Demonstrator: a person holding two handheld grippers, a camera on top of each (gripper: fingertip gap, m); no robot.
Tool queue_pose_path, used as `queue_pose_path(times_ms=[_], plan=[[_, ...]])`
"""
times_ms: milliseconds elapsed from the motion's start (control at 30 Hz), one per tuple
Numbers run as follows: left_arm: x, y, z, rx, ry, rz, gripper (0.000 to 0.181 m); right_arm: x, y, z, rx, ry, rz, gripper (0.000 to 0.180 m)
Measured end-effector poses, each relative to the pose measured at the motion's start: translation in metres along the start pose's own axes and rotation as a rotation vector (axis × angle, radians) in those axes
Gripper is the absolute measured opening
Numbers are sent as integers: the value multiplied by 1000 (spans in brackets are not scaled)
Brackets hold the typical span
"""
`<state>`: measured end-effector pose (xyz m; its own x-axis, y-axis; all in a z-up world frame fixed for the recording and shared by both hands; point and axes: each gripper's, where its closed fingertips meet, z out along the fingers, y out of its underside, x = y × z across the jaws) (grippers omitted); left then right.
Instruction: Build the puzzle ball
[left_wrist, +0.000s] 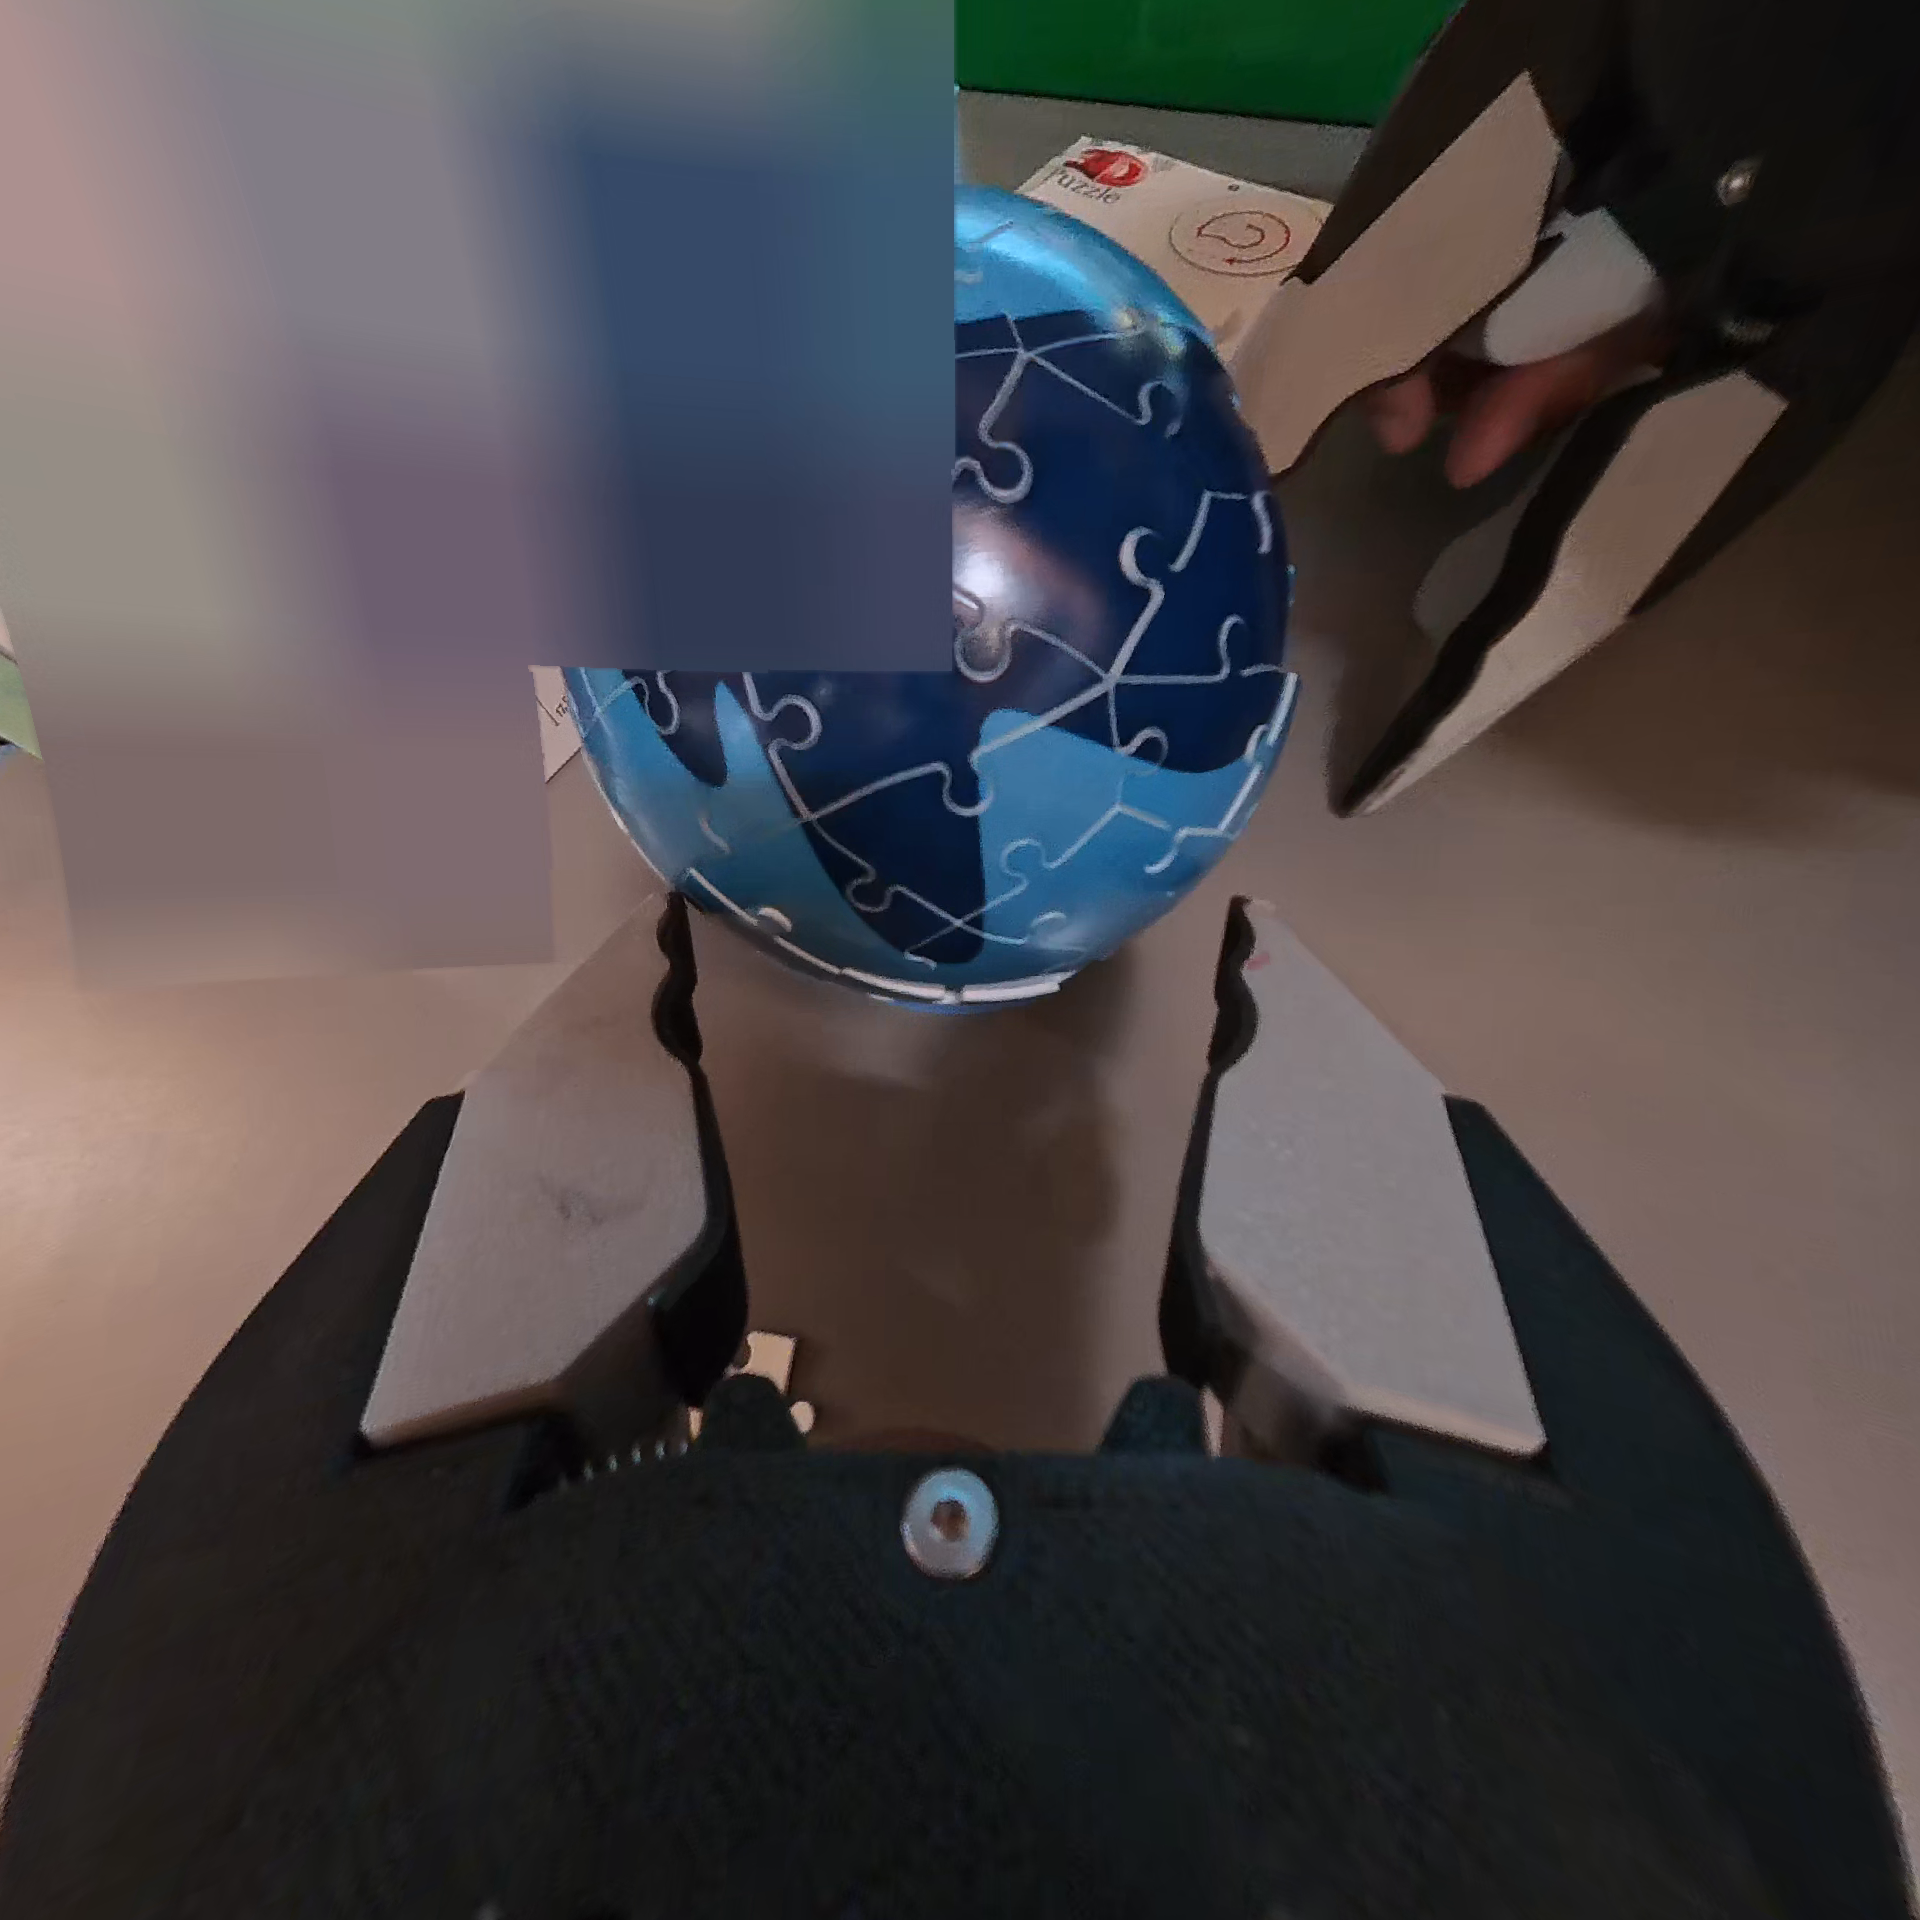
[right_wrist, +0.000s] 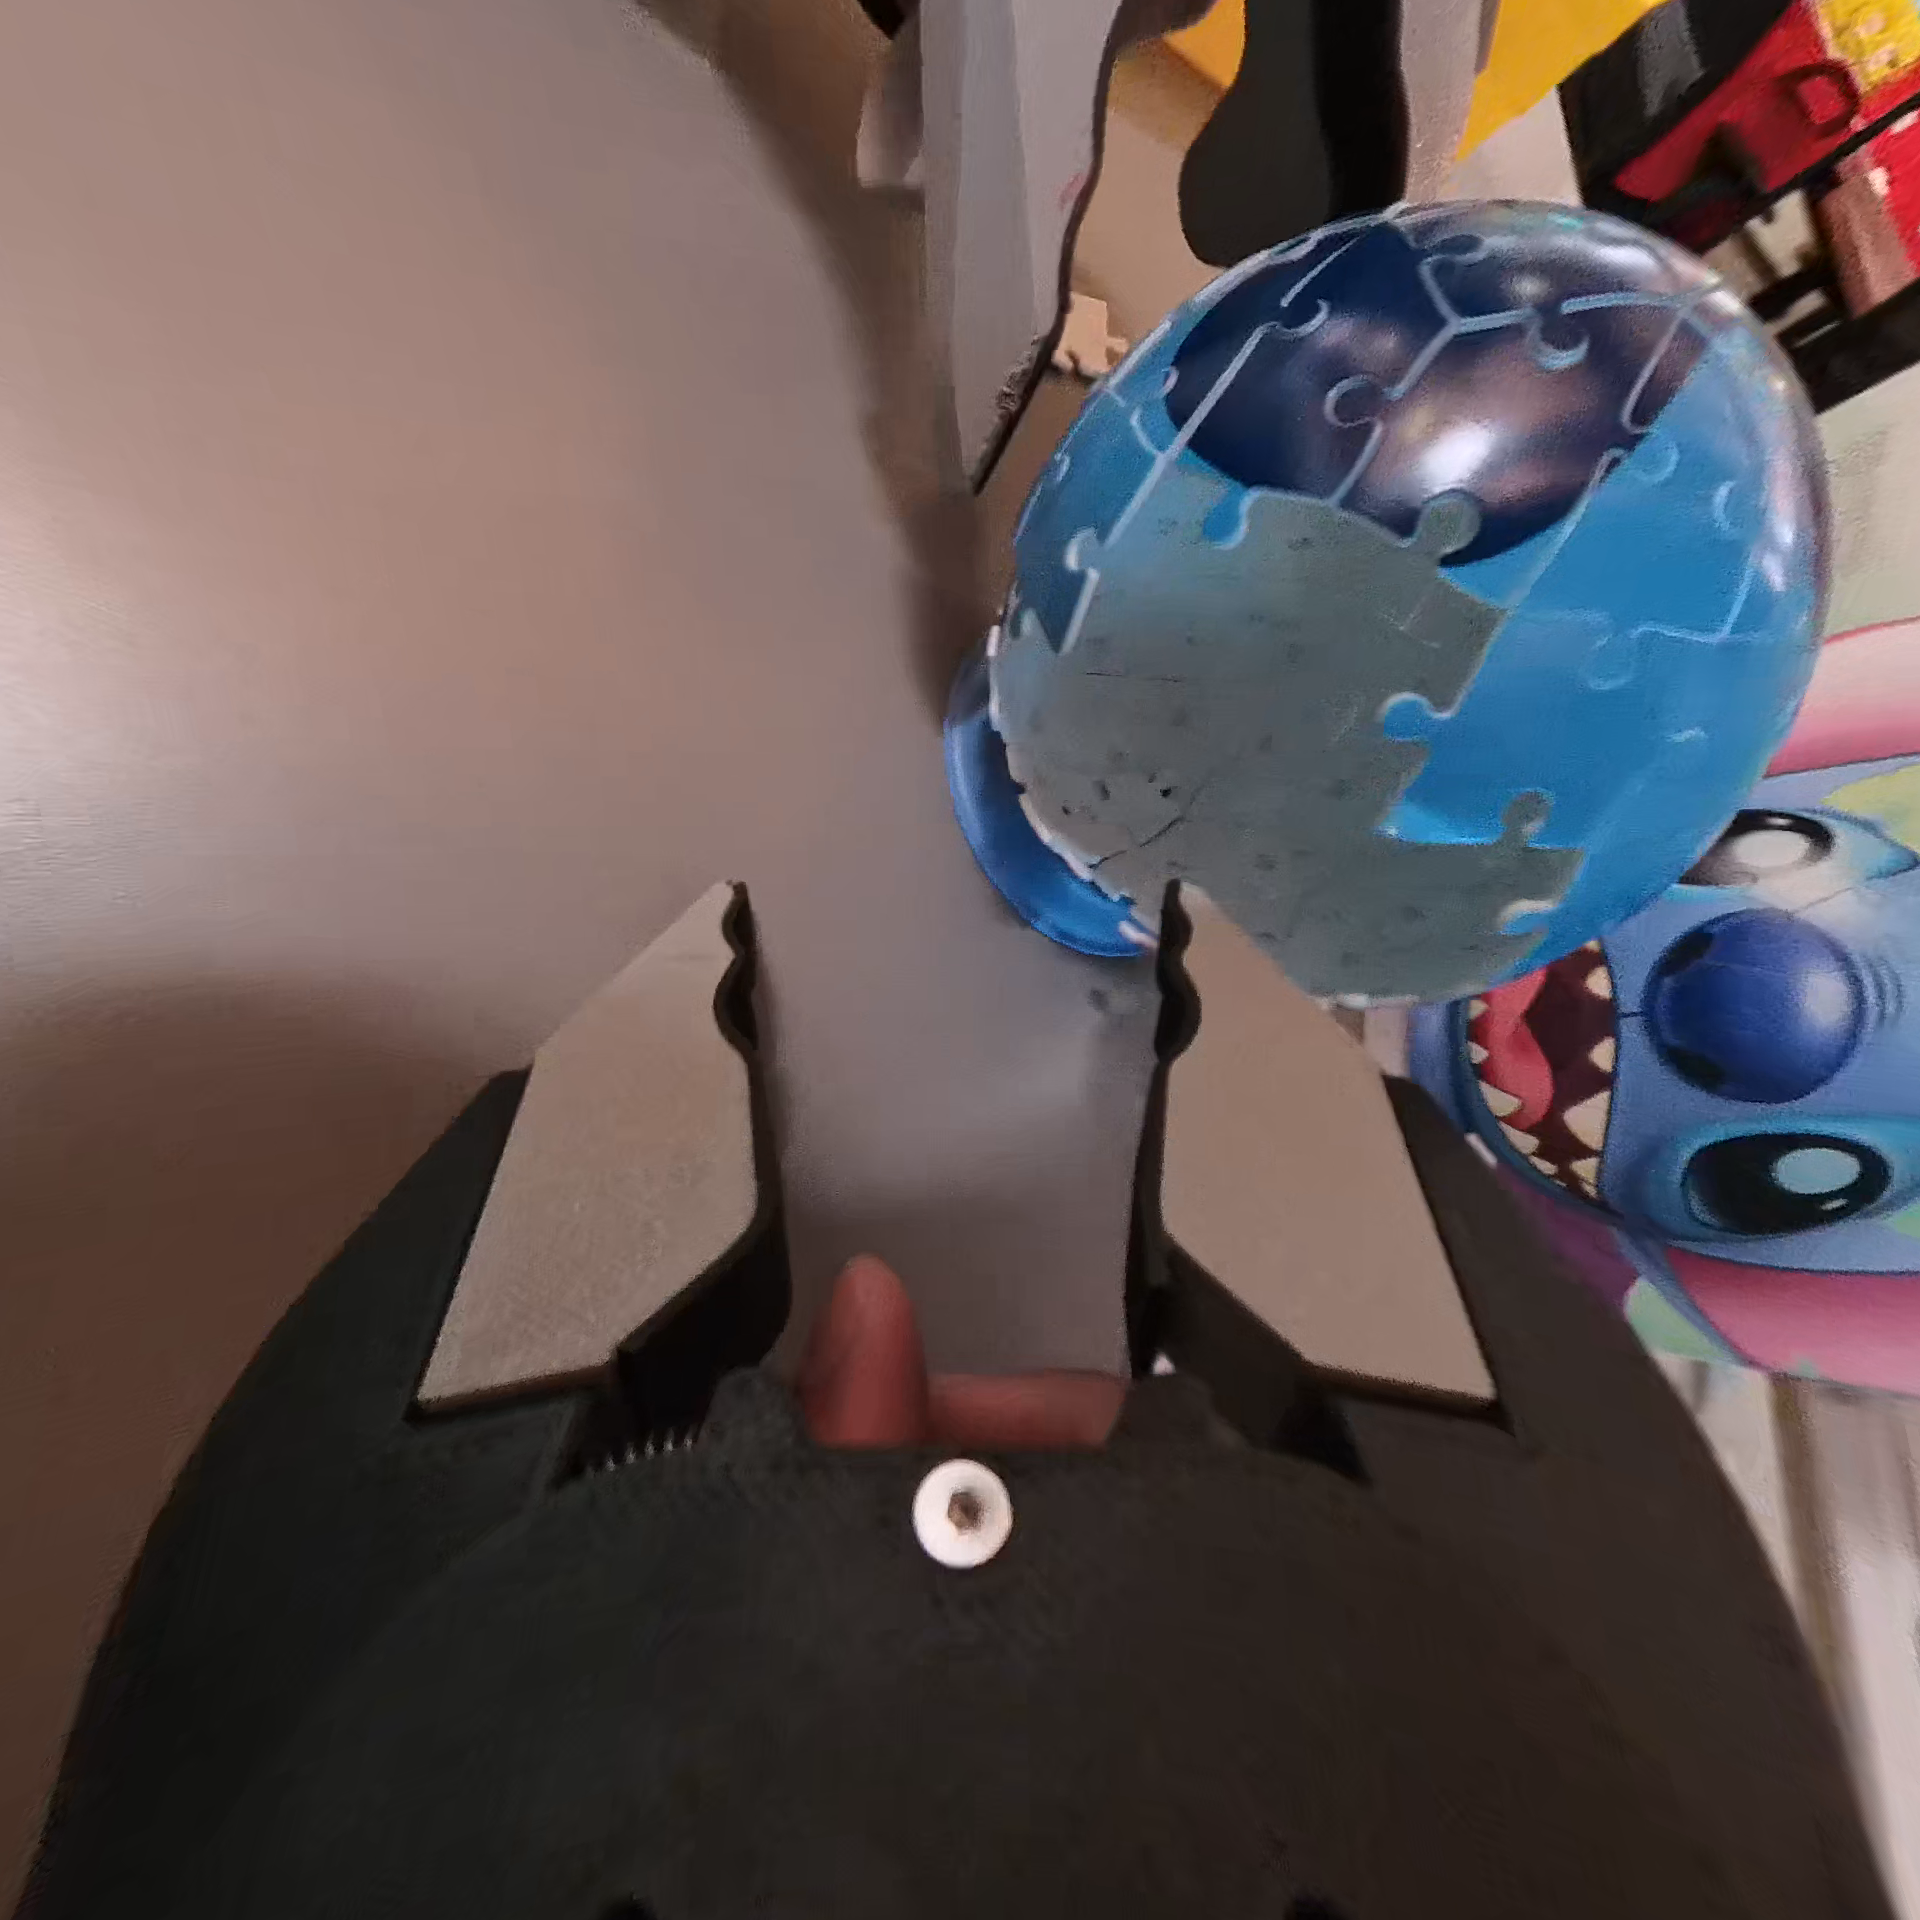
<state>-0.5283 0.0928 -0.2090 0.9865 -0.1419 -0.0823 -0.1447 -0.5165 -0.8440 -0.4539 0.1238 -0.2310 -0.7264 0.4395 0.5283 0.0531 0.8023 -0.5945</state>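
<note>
The puzzle ball (left_wrist: 1060, 665) is a blue sphere of light and dark blue interlocked pieces, standing on the grey table. A blurred patch hides its left half in the left wrist view. My left gripper (left_wrist: 956, 914) is open and empty, fingertips just in front of the ball's base. The right gripper (left_wrist: 1320, 634) shows at the ball's right side, open. In the right wrist view the ball (right_wrist: 1538, 582) has a gap showing its grey inside (right_wrist: 1278, 727) and rests on a blue ring stand (right_wrist: 997, 831). My right gripper (right_wrist: 951, 899) is open and empty, just left of the stand.
A white puzzle leaflet (left_wrist: 1174, 218) lies behind the ball. A picture sheet with a blue cartoon creature (right_wrist: 1745, 1101) lies to the right of the ball. The left gripper's fingers (right_wrist: 987, 312) rise behind the ball in the right wrist view. A person's fingers (right_wrist: 883, 1351) show at the gripper base.
</note>
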Motion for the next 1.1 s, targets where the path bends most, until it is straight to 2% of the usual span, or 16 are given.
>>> queue_pose_path(times_ms=[267, 333, 367, 433, 500, 567, 600, 733, 900, 1000, 1067, 1100], plan=[[-7, 4, 2, 6, -24, -1, 98, 13, 2, 5, -57, 151, -189, 61], [-6, 4, 2, 18, -12, -9, 98, 17, 1, 2, -46, 192, -169, 32], [-5, 4, 2, 24, -4, -9, 98, 16, 3, 1, -45, 193, -152, 33], [-5, 6, 3, 21, -7, -12, 98, 11, 4, 1, -28, 149, -58, 45], [-4, 6, 3, 27, 3, -30, 99, 0, 3, -2, 6, 48, 101, 72], [-1, 4, 3, 45, 24, -50, 99, -15, -3, -10, 73, -101, 234, 117], [-1, 3, 3, 54, 23, -56, 99, -15, -7, -15, 112, -134, 289, 132], [0, 6, 3, 58, 25, -80, 101, -6, -7, -27, 164, -164, 414, 144], [1, 10, 3, 49, -5, -56, 101, -21, -16, -46, 234, -208, 256, 146], [0, 9, 3, 59, -28, -47, 101, 1, -8, -51, 212, -65, 179, 129], [-2, 10, 4, 49, -46, -45, 101, 14, -3, -50, 197, -2, 204, 109], [-3, 10, 5, 43, -48, -43, 101, 12, -2, -48, 191, -18, 259, 112]])
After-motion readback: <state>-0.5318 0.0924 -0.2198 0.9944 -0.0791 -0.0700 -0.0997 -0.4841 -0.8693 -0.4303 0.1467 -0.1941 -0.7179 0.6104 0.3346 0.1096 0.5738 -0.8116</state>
